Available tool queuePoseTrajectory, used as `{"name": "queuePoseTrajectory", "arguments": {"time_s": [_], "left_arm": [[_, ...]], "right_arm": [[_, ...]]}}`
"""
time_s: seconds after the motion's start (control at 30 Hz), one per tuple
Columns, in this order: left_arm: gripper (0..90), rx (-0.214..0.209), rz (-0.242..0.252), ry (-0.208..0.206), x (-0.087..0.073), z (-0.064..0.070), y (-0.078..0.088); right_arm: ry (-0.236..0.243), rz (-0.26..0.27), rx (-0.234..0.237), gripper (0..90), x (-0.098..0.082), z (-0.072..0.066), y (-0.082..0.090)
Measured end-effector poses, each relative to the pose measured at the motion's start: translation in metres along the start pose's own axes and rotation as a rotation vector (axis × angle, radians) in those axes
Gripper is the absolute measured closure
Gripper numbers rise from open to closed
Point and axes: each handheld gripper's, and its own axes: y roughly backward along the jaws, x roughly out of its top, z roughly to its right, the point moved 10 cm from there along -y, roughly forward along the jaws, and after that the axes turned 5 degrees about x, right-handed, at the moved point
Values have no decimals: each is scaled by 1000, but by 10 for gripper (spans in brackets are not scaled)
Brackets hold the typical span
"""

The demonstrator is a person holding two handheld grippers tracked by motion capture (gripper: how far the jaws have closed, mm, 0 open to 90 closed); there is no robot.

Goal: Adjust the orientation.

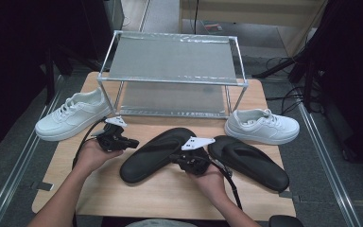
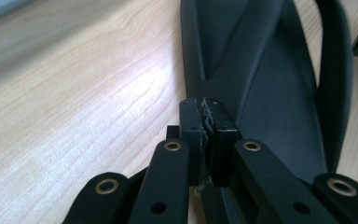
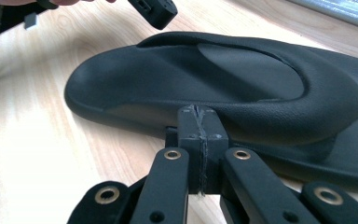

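Working the near-left black slipper [image 1: 156, 154], we've got both grippers on it, one per side. It lies flat on the wooden table [image 1: 137, 194], angled w/ its toe toward the metal shoe rack [image 1: 172, 59] just behind, so it looks lined up for a shelf. Our guess only.

Left gripper [image 1: 133, 142] comes in from the slipper's left edge; in the left gripper view the jaws stand together, pads meeting, right at the rim [image 2: 193, 60]. Can't tell if any rubber is pinched between them.

Right gripper [image 1: 185, 161] sits at the slipper's near-right edge. Its own view shows the jaws pressed flat together, tips touching the sole's side [image 3: 135, 112], nothing visibly between them.

Two contact pts at opposite edges make sense for a floppy sole: it'd sag from one end.

Pose: both forearms enter from below, left hand [image 1: 92, 153] cupped under its gripper, pointing right; right hand [image 1: 208, 182] aimed fwd and left.

Second black slipper [image 1: 248, 161] lies just right of ours, untouched. White sneakers [image 1: 73, 116] [image 1: 262, 126] flank the rack.
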Motion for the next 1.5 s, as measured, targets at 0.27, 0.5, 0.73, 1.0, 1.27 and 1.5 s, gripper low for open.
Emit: {"name": "queuePoseTrajectory", "arguments": {"time_s": [0.27,0.5,0.73,1.0,1.27,1.5], "left_arm": [[870,-5,-19,-6,-6,2,-5],[871,-5,-16,0,-6,3,-5],[874,-26,-20,-1,-8,8,-6],[876,-23,-21,-4,-11,12,-5],[881,-49,-37,-33,-14,25,-5],[884,-54,-41,-52,-16,37,-6]], "right_arm": [[0,-11,3,900,0,3,-7],[5,-16,1,900,0,4,-7],[0,-19,-2,900,1,8,-6],[-11,-20,-2,900,2,12,-6],[-38,-19,-9,900,4,20,-4],[-43,-15,-28,880,6,26,-3]]}}
